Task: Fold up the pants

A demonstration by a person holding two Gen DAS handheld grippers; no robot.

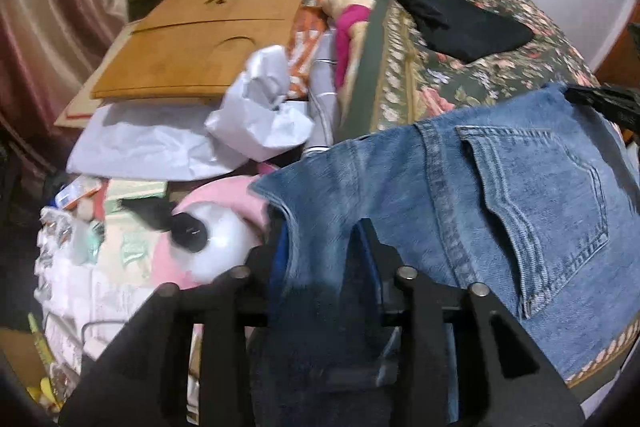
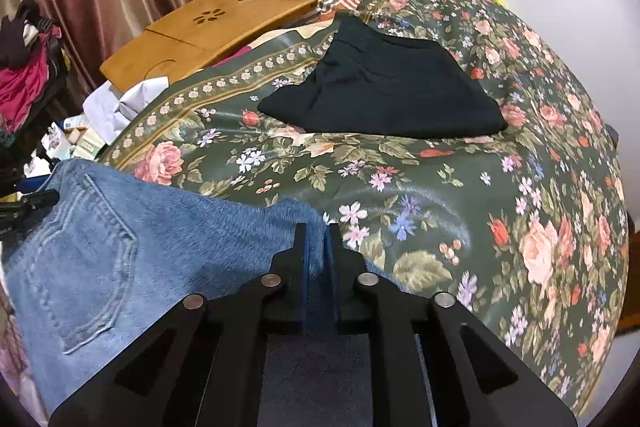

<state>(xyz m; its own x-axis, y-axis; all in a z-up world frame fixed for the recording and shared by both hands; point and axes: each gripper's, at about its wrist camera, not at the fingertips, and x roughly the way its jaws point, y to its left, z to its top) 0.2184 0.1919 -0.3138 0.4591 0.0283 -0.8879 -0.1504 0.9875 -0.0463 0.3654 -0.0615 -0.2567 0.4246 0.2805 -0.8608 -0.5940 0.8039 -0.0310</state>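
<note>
Covering most of what lies ahead of both grippers, the dark green rose-print bedspread (image 2: 460,195) curves away toward a white wall. On it, the light blue denim jeans (image 1: 500,203) are stretched between the two tools, back pocket facing up. The black left gripper (image 1: 320,231) is clamped on one edge of the denim, with cloth bunched between its fingers and draping down over its frame; the rest of the jeans spreads to its right. The black right gripper (image 2: 317,231) pinches the opposite edge in a narrow gap, the jeans spreading to its left. How far the legs hang below either tool is hidden by the gripper bodies.

Well ahead of the right gripper lies a folded black garment (image 2: 384,95). Farther off, ahead and left, rests a tan wooden lap tray with flower cut-outs (image 1: 200,39), with crumpled white paper (image 1: 256,111) near its closer edge. Just left of the left gripper sits a pink and white plush toy (image 1: 216,231), blurred and partly cut off by the frame.
</note>
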